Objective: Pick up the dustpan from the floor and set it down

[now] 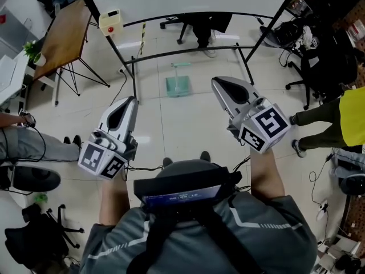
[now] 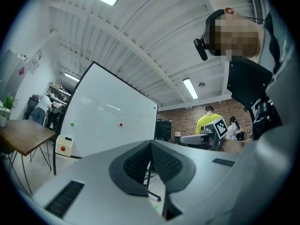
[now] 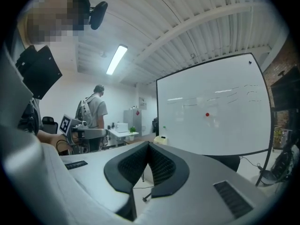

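Head view: the dustpan (image 1: 178,80) lies on the pale tiled floor (image 1: 188,124), far from you and about midway between your hands, just near of the whiteboard stand (image 1: 188,50). Its pale green pan sits flat and a slim handle rises from it. The left gripper (image 1: 132,99) and the right gripper (image 1: 215,80) are both held level, well above the pan and touching nothing.

The dustpan looks like thin moulded plastic, so expect it to be light and fairly stiff, with a smooth surface that could slide in the pads. The upright handle looks the best place to grip: it is narrow enough for closed fingers and saves you reaching under the pan's lip. Grip it low, since the pan may swing if you hold it high.

The only print I can see is the black-and-white square pattern on each marker cube (image 1: 101,160). The strip on your headset (image 1: 181,197) is too small to read, and I see no brand on the dustpan.

Left gripper view: the jaws are together, tips meeting, with nothing between them. I can't pick out the dustpan here. The whiteboard (image 2: 112,116) has a red dot and a green dot but no legible words.

Right gripper view: these jaws are also fully closed and empty. The board's faint scribbles can't be read.
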The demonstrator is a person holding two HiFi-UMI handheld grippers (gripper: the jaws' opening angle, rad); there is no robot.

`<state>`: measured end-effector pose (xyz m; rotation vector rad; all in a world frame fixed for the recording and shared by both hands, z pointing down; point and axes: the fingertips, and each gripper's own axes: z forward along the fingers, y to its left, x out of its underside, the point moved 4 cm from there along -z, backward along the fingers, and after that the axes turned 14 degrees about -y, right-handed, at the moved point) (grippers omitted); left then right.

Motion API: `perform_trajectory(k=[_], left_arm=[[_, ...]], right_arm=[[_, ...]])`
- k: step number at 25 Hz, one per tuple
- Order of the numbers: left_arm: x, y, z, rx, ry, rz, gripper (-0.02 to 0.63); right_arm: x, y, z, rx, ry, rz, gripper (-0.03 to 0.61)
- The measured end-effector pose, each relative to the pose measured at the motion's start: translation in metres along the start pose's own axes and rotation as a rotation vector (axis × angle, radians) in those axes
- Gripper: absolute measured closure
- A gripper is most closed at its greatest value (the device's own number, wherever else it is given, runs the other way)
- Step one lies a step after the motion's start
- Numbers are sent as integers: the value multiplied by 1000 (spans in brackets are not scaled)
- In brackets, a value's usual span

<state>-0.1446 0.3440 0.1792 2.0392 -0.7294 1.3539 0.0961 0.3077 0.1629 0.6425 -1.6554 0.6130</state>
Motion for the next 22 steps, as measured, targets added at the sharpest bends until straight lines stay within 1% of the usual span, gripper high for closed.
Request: perform_trajectory(k=[9,14,22], left_arm=[[10,-24,18,-9,2,10,588],[15,-29,18,-15,-2,14,586],[7,-27,8,-16,-8,12,586]], right_arm=[[-3,-21,-19,-13,-11,2,558],[1,-23,-25,-19,-15,-7,558],[-3,-9,-22,-19,-14,-12,558]])
